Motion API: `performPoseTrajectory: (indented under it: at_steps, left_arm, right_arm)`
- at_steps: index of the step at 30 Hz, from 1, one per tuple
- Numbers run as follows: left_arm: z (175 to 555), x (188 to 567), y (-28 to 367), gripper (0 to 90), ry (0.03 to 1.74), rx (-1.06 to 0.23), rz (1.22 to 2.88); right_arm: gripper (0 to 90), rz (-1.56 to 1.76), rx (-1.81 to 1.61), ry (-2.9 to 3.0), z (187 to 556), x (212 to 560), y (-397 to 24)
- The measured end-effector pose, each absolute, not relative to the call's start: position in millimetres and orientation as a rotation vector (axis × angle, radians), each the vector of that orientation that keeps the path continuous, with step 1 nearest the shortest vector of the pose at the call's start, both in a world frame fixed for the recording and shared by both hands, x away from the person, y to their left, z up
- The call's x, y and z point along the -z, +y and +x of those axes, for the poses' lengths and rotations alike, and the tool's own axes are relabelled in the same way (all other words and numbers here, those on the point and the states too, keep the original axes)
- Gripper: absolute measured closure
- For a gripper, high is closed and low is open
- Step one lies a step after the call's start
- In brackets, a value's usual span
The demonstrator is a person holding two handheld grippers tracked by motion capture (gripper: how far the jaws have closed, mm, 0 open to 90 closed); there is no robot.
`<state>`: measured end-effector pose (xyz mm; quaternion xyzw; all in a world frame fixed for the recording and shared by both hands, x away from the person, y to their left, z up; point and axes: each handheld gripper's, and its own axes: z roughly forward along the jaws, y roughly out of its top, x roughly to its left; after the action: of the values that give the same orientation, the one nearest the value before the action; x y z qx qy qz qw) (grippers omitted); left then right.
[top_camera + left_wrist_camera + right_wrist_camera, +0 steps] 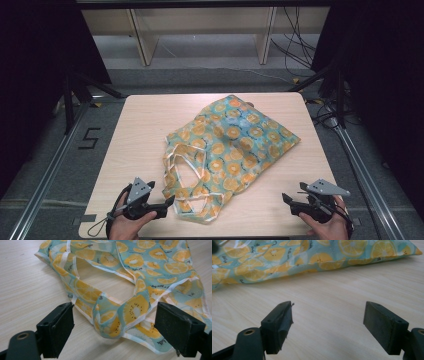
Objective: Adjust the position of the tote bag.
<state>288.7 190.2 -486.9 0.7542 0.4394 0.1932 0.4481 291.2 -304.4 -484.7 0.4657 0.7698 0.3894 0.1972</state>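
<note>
Your left gripper (115, 332) spread, handle loop (112, 322) of fruit-print bag (235, 142) between jaws, unpinched: staged for grasp. Your right gripper (328, 325) spread over bare table (332, 295), clear of bag, standing by.

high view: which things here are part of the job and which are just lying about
In the job:
- fruit-print bag, its handles between the open left gripper fingers
- right gripper, open over bare table

Lying about:
- cables on the floor
- shelf legs behind
</note>
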Motion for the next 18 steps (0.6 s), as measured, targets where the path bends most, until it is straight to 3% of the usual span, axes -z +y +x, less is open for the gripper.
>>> performPoseTrajectory:
  at_steps: [18]
  left_arm:
    - [291.0, 489.0, 189.6, 15.0, 1.069, -0.482, 1.922]
  right_arm:
    - [24.7, 1.280, -1.040, 2.160, 291.6, 485.3, -303.0]
